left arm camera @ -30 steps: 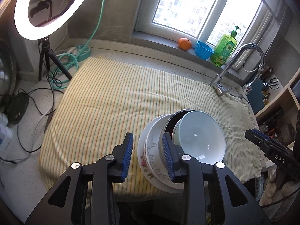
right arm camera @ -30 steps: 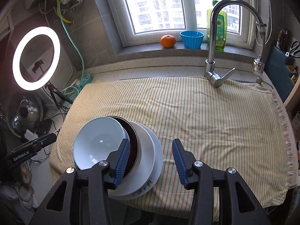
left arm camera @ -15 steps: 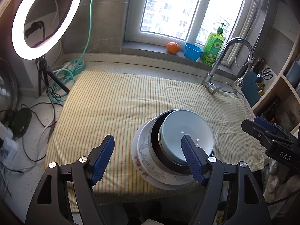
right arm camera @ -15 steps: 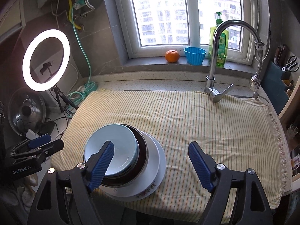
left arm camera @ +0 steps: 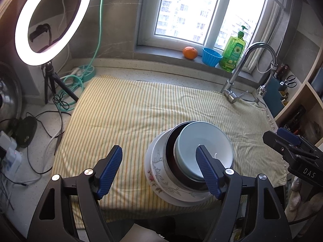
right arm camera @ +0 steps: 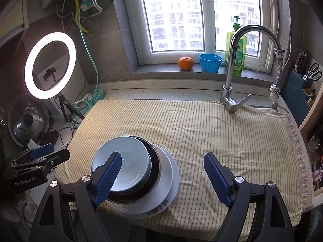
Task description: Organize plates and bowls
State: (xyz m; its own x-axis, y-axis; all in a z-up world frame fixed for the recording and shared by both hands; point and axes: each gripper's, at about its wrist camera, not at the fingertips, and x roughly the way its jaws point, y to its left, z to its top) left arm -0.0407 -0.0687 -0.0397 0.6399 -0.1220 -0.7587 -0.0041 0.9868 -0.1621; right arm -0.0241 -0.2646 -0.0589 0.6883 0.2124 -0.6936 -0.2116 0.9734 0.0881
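Both tools, left tool (left arm camera: 159, 168) and right tool (right arm camera: 162, 174), are hovering wide and holding nothing just above the stack (right arm camera: 139, 173), which is sitting on the towel (right arm camera: 201, 133) at the near table edge, well short of the faucet (right arm camera: 234, 80). The pale bowl (left arm camera: 203, 151) is nesting in the dark bowl (left arm camera: 170, 151) on the floral plate (left arm camera: 157, 169), so backing straight off without clipping a rim looks wisest. A second ago both were pinching the rims; now they are spreading clear.
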